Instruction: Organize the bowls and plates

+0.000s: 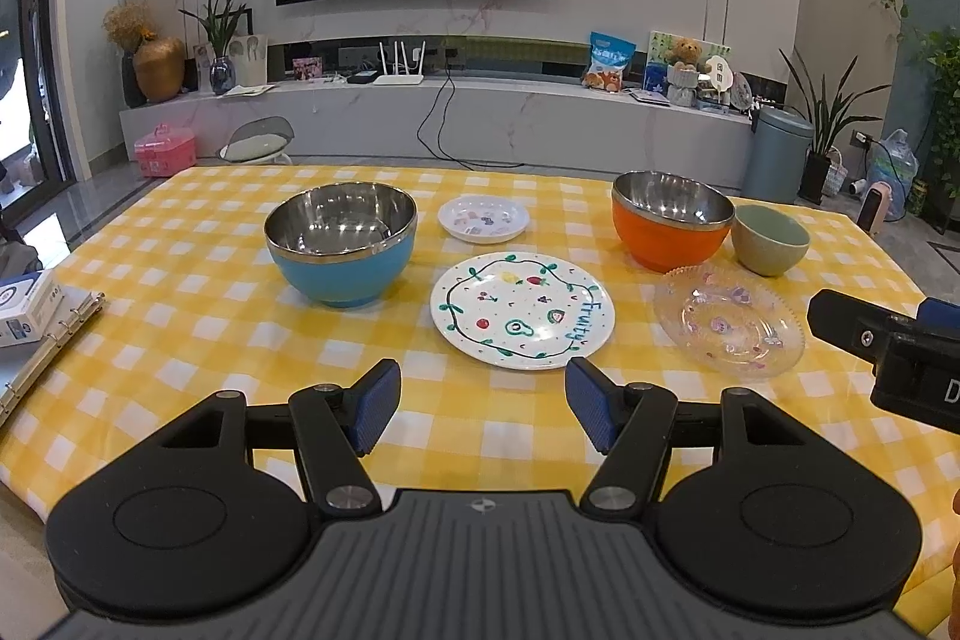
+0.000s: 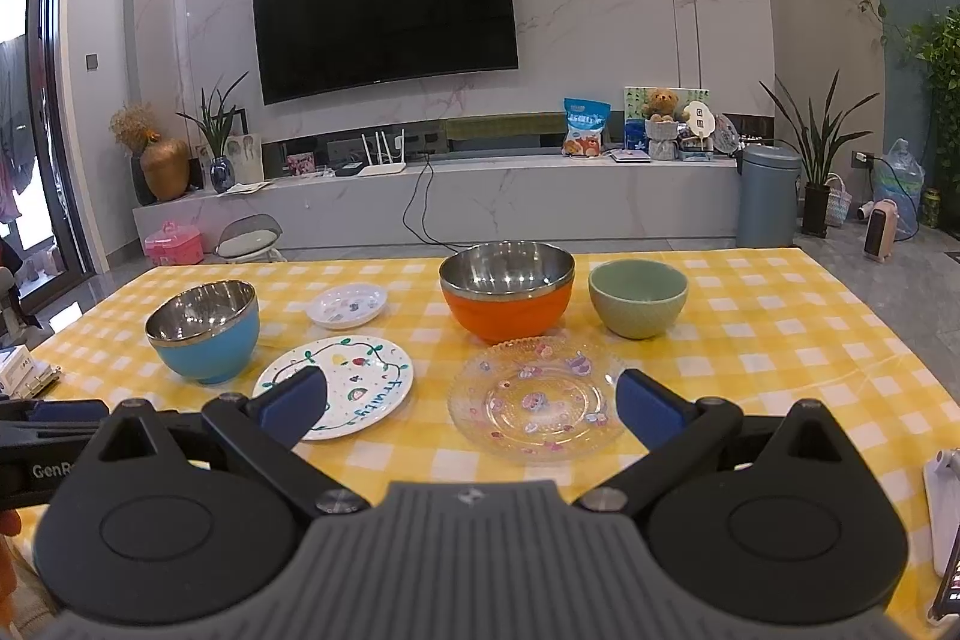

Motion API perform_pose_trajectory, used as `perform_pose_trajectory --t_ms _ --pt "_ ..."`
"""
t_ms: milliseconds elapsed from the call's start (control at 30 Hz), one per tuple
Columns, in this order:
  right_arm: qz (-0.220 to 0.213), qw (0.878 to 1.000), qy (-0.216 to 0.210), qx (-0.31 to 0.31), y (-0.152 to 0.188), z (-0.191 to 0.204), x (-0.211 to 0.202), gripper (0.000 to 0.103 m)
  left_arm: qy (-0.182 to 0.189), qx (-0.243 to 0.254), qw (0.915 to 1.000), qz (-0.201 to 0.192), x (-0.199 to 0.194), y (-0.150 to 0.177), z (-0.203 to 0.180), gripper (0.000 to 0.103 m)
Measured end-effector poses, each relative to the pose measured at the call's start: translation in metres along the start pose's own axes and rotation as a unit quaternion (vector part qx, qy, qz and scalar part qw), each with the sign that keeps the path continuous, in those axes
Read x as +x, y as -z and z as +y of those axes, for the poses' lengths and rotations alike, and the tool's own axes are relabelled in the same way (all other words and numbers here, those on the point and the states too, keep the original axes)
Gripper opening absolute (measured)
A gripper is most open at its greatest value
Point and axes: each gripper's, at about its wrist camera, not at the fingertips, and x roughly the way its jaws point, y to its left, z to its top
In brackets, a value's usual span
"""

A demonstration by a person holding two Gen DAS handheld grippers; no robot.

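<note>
Partly behind the spread right hand-held gripper point(image 2: 471, 406), fruit plate point(image 2: 354, 382); left hand-held gripper point(image 1: 483, 409) spread, empty.

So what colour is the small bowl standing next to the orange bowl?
The small bowl is pale green inside and out; the right wrist view shows it best, right of the orange bowl.

Both views low, facing table point(image 1: 180, 244)

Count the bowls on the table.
3: a blue bowl on the left, an orange bowl right of centre, and a green bowl just right of the orange one. None stacked, none look hidden.
</note>
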Motion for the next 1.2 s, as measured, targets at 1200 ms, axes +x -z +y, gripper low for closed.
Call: perform_pose_trajectory --t_ms 1200 --pt "0.008 1.0 0.0 -0.006 0.0021 0.0009 0.0022 0.1 0.002 -0.017 0.9998 0.009 0.0025 0.0004 0.0067 0.074"
